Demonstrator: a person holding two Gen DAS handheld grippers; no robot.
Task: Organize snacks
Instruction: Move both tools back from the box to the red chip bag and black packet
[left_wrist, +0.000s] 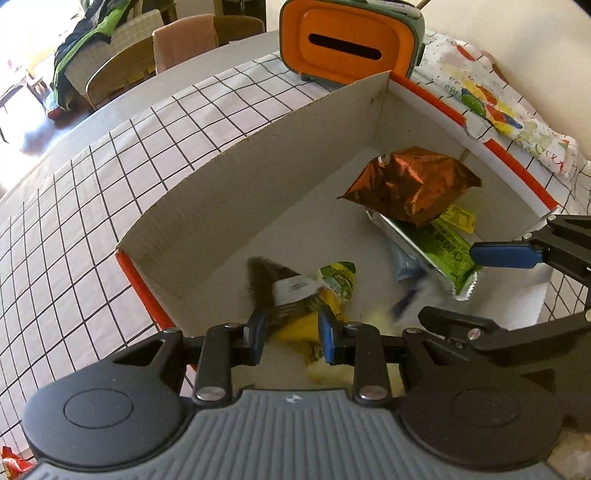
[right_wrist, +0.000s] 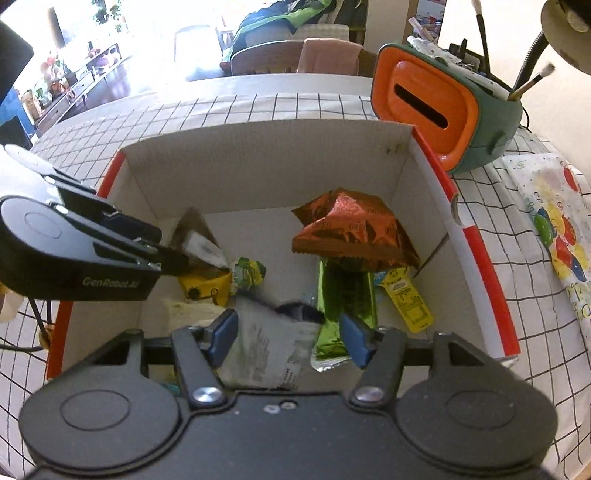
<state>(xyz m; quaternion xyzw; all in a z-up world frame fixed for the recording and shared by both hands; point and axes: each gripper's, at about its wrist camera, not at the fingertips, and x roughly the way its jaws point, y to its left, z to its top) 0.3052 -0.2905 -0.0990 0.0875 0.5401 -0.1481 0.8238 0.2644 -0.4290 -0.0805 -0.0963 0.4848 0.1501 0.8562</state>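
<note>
Left wrist view, left tool angled down into box, clamped on snack packet, right tool apart.

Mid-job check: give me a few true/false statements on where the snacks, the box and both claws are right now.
1. The red foil packet lies inside the cardboard box. True.
2. The red foil packet sits under the green wrapper. False: it rests on top of it.
3. Both the left claw and the right claw reach into the box. True.
4. The orange and green container is inside the box. False: it stands on the checked cloth behind the box.
5. The box is empty of yellow packets. False: a yellow packet lies by the left claw.
</note>
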